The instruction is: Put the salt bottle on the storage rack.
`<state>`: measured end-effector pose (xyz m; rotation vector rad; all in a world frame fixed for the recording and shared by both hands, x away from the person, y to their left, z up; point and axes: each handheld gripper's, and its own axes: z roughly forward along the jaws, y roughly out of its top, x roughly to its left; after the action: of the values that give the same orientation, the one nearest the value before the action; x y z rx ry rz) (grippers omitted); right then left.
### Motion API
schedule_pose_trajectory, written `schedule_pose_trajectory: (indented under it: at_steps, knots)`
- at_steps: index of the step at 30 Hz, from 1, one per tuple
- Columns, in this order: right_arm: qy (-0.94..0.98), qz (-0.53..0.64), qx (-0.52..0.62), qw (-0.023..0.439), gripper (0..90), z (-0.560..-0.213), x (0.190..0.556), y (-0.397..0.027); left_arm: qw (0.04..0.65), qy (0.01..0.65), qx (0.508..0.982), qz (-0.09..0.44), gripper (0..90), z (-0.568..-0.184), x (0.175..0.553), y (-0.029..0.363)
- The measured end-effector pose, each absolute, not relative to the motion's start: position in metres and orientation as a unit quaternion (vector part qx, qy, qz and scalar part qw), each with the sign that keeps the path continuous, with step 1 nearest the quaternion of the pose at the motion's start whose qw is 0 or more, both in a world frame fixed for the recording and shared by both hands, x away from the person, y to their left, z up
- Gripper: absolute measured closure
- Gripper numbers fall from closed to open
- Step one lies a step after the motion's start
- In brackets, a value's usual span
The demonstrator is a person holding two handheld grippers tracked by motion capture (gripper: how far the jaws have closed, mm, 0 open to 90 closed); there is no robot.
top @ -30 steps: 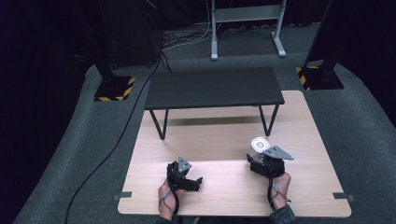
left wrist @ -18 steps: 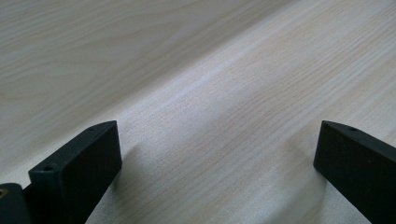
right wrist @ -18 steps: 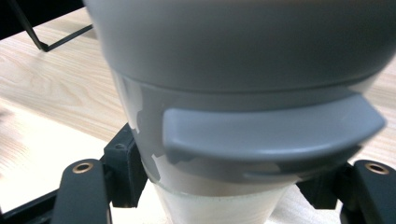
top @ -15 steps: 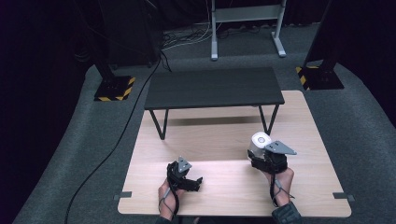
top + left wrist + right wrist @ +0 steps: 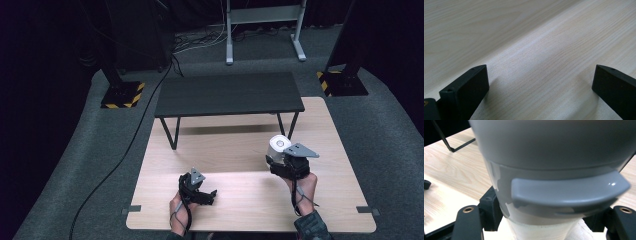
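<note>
Since the earlier frames, the cup (image 5: pixel 278 148) has been carried a little farther from the table's near edge, toward the black bench (image 5: pixel 229 94); the left claw (image 5: pixel 206 194) has stayed where it was.

The cup, a pale paper body under a grey lid with a raised tab, is clamped in the right claw (image 5: pixel 280 162). In the right gripper view the lid (image 5: pixel 554 157) is seen close up, with the black jaws closed against the body just below it on either side. The cup is held upright, and it appears to be lifted off the table (image 5: pixel 240 155) rather than standing on it, though its base is not visible. It lies in front of the bench's right leg, on the near side of the bench.

The left claw rests low near the table's front edge, well apart from the cup. Its jaws are spread wide over bare wood, as seen in the left gripper view, and nothing is held between them.

As a judgement: the pick-up is done and a transfer is under way. Setting the cup down and releasing it are left; the destination cannot be told, though the bench top is a likely candidate.
</note>
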<state>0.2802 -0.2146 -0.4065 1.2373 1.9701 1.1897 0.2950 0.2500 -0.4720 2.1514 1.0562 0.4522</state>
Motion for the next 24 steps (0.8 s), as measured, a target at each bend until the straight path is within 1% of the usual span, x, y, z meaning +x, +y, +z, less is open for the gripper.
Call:
schedule_pose_trajectory:
  at_steps: [24]
  knots:
    - [0.744,0.426,0.442,0.262,29.4,-0.366,0.306,-0.211,0.344,0.403,0.830,0.173,0.2,-0.472,0.296,0.250]
